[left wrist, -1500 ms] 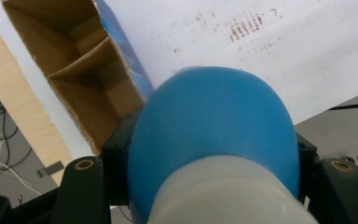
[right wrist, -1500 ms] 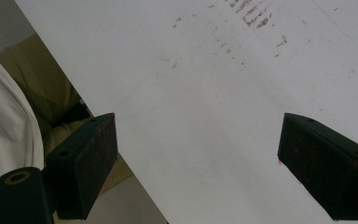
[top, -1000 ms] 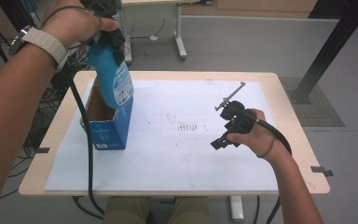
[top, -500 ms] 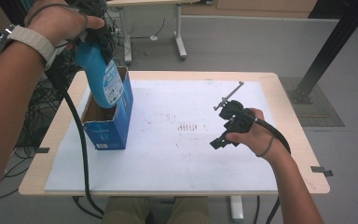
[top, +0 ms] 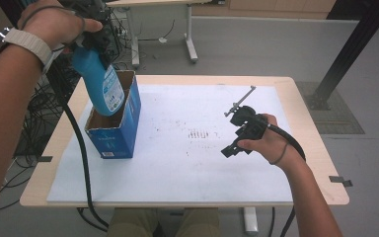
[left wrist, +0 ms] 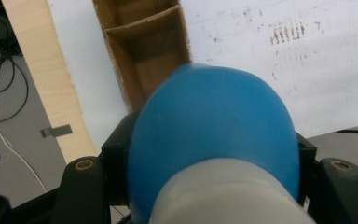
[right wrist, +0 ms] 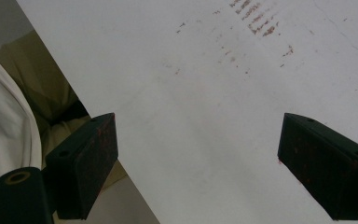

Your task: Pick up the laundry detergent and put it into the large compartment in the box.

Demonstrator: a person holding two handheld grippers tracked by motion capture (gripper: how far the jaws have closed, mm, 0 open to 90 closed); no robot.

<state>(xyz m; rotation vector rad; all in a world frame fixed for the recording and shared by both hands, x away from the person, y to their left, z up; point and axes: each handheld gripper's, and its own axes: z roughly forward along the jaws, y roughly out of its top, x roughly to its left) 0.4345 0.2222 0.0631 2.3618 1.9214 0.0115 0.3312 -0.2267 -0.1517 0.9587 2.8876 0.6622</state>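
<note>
A blue bottle (top: 100, 84) with a white label hangs bottom-down, its base inside the open top of a blue cardboard box (top: 121, 127) at the table's left. My left gripper (top: 94, 35) is shut on the bottle's upper part, held high above the box. In the left gripper view the bottle's blue shoulder (left wrist: 212, 135) bulges between the two black jaws, with the box's brown inside (left wrist: 147, 51) below it. My right gripper (top: 233, 134) rests on the white sheet at the right. Its pads (right wrist: 86, 163) stand wide apart with nothing between them.
A white sheet (top: 192, 163) with faint brown marks covers most of the wooden table (top: 306, 123). A black cable (top: 81, 163) trails from the left gripper over the table's front edge. Cables lie on the floor at the left, and a desk leg stands behind the table.
The left hand has carried the bottle toward the far left and a little lower, so its base now sits in the box's opening. The right hand has kept still.
</note>
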